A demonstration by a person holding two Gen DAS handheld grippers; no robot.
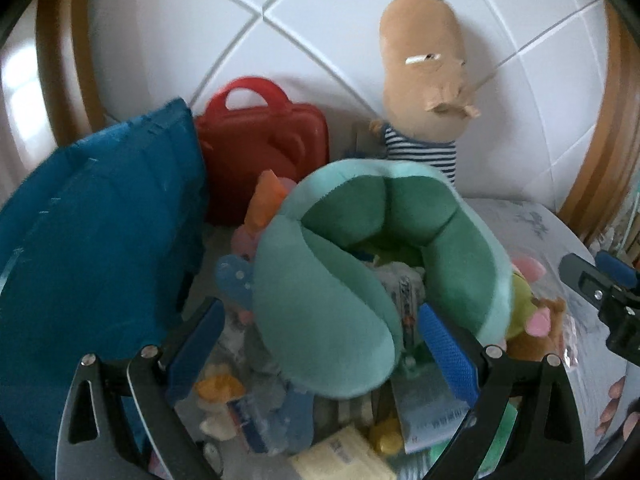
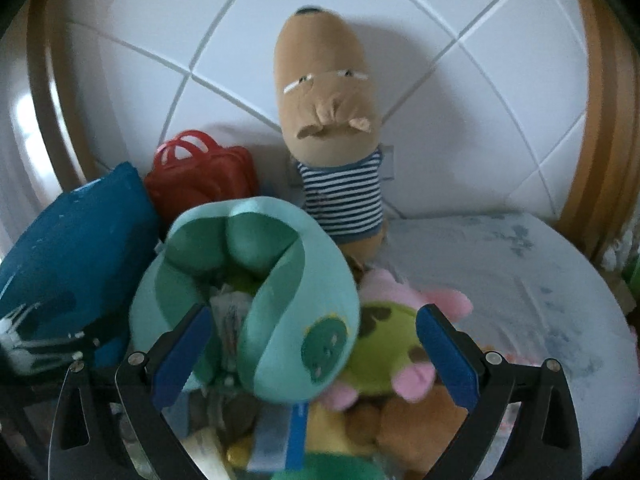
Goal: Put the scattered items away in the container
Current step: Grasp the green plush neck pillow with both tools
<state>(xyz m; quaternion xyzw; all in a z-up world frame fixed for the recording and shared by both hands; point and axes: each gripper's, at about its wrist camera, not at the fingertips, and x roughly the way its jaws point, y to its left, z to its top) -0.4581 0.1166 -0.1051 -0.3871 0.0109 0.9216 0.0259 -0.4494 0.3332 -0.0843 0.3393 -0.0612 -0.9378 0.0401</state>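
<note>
Green plush neck pillow (image 1: 340, 280), U-shaped, mint outside and darker green inside, sits on top of the heap of small stuff, open end toward the cameras. Dino patch on one arm shows in the right wrist view (image 2: 326, 350). Whether the heap is inside a container I can't tell; no wall or rim is clear.

Left gripper (image 1: 320, 344): jaws spread wide, blue pads either side of the pillow's near arm, not pinching it. Right gripper (image 2: 312, 356): jaws also spread, the dino-patch arm between the pads, no clamp visible.

Under and around the pillow: packets and wrapped bits, blurred, a yellow pack (image 1: 344, 456) at the bottom, a blue-and-white carton (image 2: 280, 436). Just beside the pillow on its right: lime-green and pink plush (image 2: 392, 344), brown plush (image 2: 420, 428) below it.

Further out: teal cushion (image 1: 92, 248) to the left, leaning. Red plastic toy case (image 1: 264, 140) with handle behind it. Tan long-headed doll in striped shirt (image 2: 324, 120) propped upright against the white quilted headboard (image 2: 460, 80). Pale printed bedsheet (image 2: 520, 280) to the right. Wood frame (image 1: 52, 60) at the edges.
</note>
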